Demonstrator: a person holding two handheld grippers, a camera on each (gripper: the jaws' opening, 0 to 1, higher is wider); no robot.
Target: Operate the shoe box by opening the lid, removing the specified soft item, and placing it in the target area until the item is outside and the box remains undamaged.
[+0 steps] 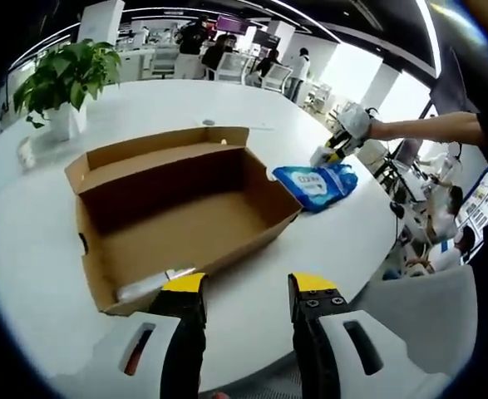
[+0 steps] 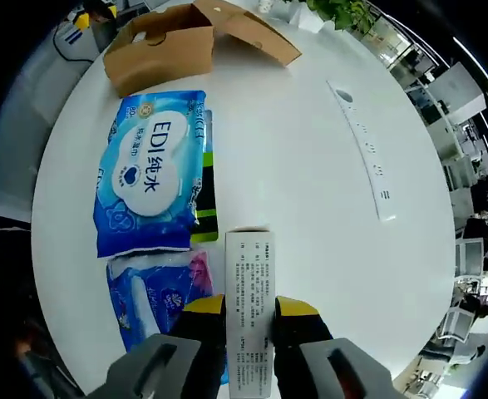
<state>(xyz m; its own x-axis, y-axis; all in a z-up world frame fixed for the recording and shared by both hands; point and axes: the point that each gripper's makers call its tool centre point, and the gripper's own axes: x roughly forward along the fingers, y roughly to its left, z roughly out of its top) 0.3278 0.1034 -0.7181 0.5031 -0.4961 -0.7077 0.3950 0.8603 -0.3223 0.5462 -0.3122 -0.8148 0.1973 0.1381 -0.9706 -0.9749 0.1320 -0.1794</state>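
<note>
The brown cardboard shoe box [image 1: 185, 212] stands open on the white table [image 1: 27, 249], its lid flap folded back at the far side. A white thing [image 1: 144, 287] lies in its near corner. My left gripper [image 1: 248, 287] hovers open just in front of the box's near wall, with nothing between its yellow-tipped jaws. My right gripper [image 2: 250, 306] is shut on a slim white printed pack [image 2: 248, 266] that rests on the table. To its left lie a blue wipes pack [image 2: 148, 170] and a second blue pack [image 2: 148, 295]. In the left gripper view a gloved hand holds the right gripper [image 1: 337, 148] over the blue wipes pack [image 1: 314, 184].
A potted plant [image 1: 65, 79] stands at the table's far left. A long white strip [image 2: 364, 150] lies on the table [image 2: 310, 249], right of the packs. The shoe box [image 2: 173, 37] sits beyond them. People and chairs [image 1: 227, 58] are in the background; a grey seat [image 1: 418, 307] stands by the table's edge.
</note>
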